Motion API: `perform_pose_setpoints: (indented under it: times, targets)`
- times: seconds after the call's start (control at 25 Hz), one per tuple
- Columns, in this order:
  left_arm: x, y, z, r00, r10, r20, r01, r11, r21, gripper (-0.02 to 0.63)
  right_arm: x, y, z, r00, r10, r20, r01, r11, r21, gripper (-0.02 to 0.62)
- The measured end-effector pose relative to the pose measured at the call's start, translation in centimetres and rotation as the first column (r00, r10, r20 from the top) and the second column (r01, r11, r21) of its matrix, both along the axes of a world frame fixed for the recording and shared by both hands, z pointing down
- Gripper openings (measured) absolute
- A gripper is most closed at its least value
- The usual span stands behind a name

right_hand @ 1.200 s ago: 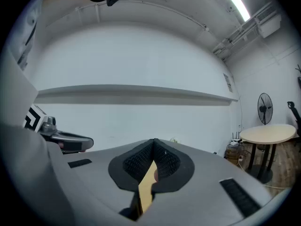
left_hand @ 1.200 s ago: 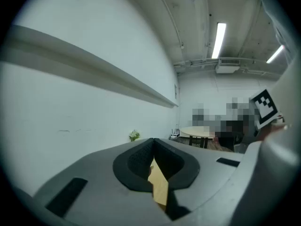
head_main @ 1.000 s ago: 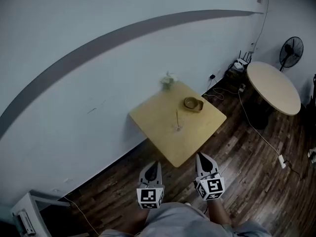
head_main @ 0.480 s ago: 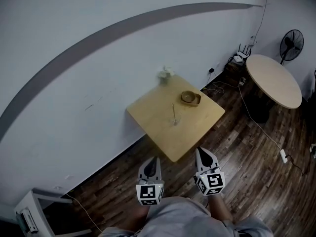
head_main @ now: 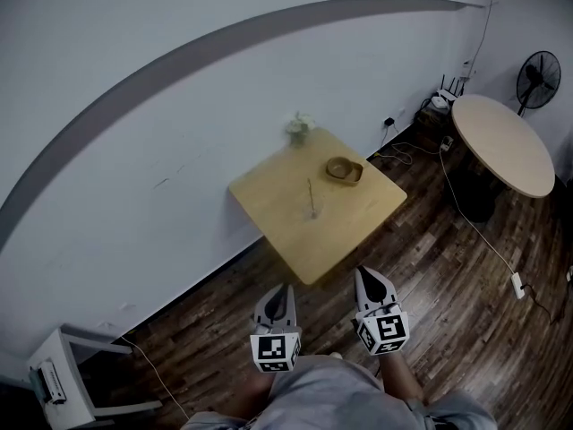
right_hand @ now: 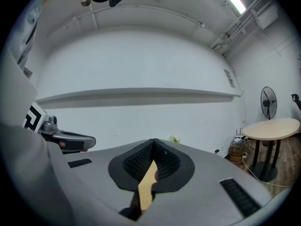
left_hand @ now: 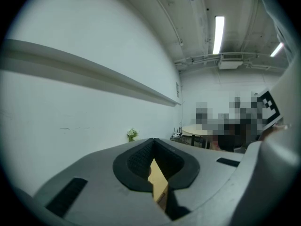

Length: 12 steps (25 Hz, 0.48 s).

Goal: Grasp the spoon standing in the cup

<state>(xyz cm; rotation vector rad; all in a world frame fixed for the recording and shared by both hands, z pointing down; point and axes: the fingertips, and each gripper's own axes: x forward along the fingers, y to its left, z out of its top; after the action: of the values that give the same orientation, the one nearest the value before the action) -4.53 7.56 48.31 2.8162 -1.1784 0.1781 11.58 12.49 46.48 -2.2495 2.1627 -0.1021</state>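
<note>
A thin spoon [head_main: 311,197] stands upright in a small cup [head_main: 313,216] near the middle of the square wooden table [head_main: 277,204], seen in the head view. The cup is too small to make out in detail. My left gripper [head_main: 285,288] and right gripper [head_main: 364,274] hover over the dark wooden floor just short of the table's near corner, well away from the spoon. Both are shut with nothing between the jaws. In the left gripper view the left gripper [left_hand: 153,141] has its pads together, and so does the right gripper [right_hand: 153,141] in its own view.
A tan bowl [head_main: 344,169] and a small potted plant [head_main: 300,128] sit at the table's far side by the white wall. A round table [head_main: 501,143], a fan [head_main: 538,82], floor cables and a power strip [head_main: 517,285] lie to the right. A white stand [head_main: 61,376] is at bottom left.
The table with the spoon has shifted slightly up and left in the head view. Both grippers stay shut and in nearly the same place.
</note>
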Motion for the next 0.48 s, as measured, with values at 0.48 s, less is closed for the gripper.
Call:
perform_pose_setpoints:
  times: [0.48]
  targets:
    - [3.3, 0.6, 0.9, 1.0, 0.022, 0.021, -0.022, 1.0, -0.01, 0.002, 3.5, -0.6, 1.0, 0.999, 0.011, 0.03, -0.011, 1.0, -0.001, -0.002]
